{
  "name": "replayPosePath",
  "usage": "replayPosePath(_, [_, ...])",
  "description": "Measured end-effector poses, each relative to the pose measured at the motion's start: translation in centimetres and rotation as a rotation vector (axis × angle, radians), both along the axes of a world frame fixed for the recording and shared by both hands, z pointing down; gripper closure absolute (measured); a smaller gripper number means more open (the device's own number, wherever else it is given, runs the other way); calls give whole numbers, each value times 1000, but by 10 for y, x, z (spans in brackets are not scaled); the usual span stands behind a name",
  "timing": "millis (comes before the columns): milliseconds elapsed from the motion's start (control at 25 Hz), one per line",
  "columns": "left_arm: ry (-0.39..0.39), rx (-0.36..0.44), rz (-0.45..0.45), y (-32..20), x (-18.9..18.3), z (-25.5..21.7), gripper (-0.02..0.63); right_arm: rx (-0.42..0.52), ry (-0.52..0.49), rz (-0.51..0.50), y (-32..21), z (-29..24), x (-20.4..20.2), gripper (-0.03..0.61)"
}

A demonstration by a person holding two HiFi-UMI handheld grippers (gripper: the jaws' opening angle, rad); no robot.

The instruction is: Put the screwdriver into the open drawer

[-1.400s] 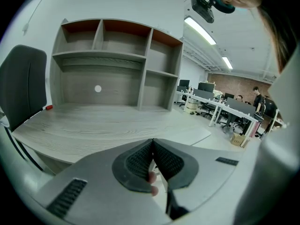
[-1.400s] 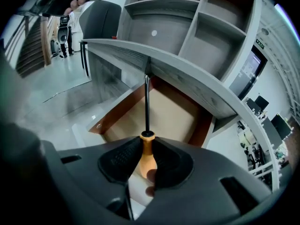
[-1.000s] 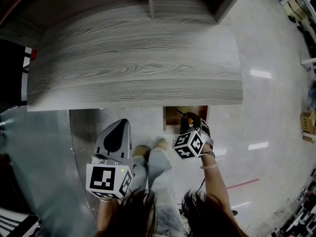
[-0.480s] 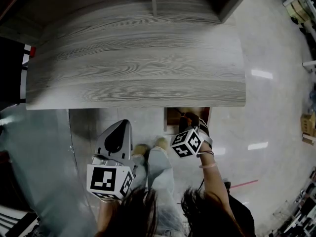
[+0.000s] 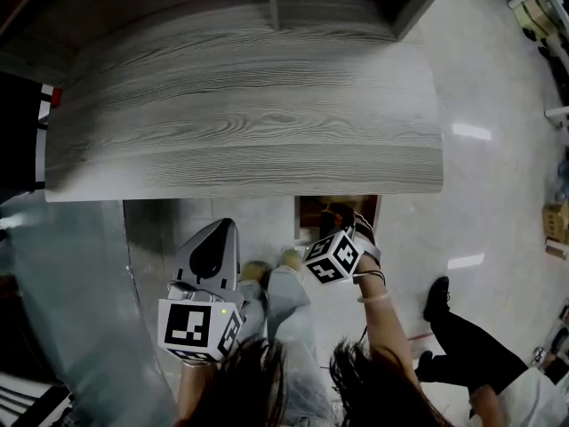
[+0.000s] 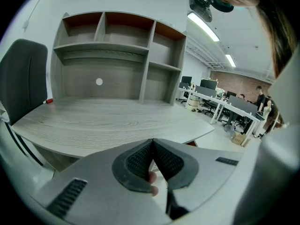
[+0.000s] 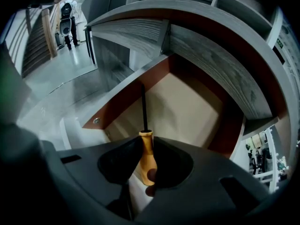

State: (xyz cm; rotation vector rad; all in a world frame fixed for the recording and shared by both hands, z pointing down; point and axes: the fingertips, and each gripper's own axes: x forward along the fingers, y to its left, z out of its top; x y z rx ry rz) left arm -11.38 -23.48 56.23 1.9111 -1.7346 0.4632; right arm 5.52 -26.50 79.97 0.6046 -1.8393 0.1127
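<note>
head view: at the left, the left gripper [image 5: 216,231] hangs in front of the grey wood-grain desk [image 5: 249,123]; the left gripper view shows its jaws pressed together with nothing between them. to the right, the right gripper [image 5: 342,219] sits at the open drawer [image 5: 307,210] under the desk edge, its jaws clamped on the orange handle of the screwdriver [image 7: 146,158], whose dark shaft points into the drawer's pale inside. farther right, another person's dark legs [image 5: 467,341] show on the shiny floor [image 5: 498,194].
</note>
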Motion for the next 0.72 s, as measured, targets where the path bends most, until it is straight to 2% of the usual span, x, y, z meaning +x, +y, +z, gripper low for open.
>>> replayPosePath(240, [28,-18,-25,-1,-1,3,597,-8,12,2,-2,4,-1,488])
replayPosePath(720, [16,-23,15,-4,-3,6,597,-42,14,39,-4,9,-3,485])
